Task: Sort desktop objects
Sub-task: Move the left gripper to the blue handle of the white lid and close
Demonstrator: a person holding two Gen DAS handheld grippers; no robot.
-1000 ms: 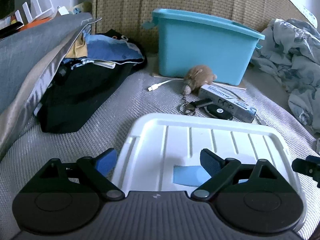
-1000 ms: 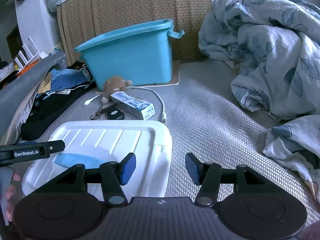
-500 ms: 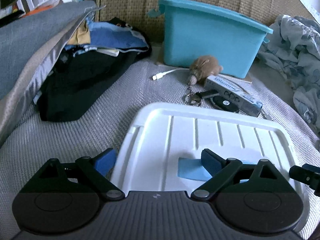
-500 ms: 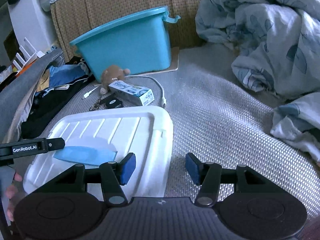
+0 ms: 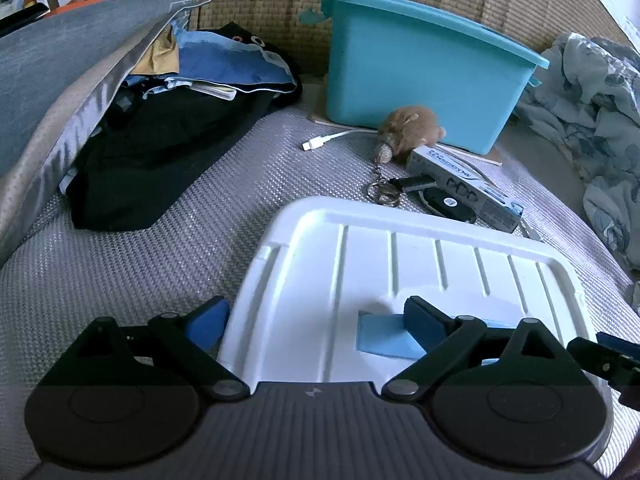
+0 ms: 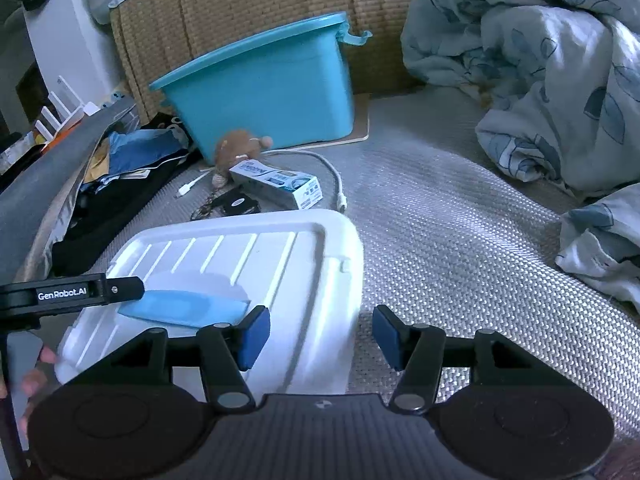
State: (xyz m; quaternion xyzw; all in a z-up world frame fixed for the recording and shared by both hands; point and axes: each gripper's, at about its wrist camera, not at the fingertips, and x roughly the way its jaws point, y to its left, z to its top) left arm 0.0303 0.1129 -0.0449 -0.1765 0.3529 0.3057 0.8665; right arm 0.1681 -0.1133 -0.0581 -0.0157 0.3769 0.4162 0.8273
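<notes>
Both views have been tilted slightly; left gripper (image 5: 314, 318) fingers were just widened astride the lid (image 5: 420, 264) edge, right gripper (image 6: 320, 338) open likewise; lid could be tipped if pinched unevenly.

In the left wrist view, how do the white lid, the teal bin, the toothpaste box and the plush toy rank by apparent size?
1. white lid (nearest, so enlarged)
2. teal bin
3. toothpaste box
4. plush toy
The last two look close in size.
</notes>
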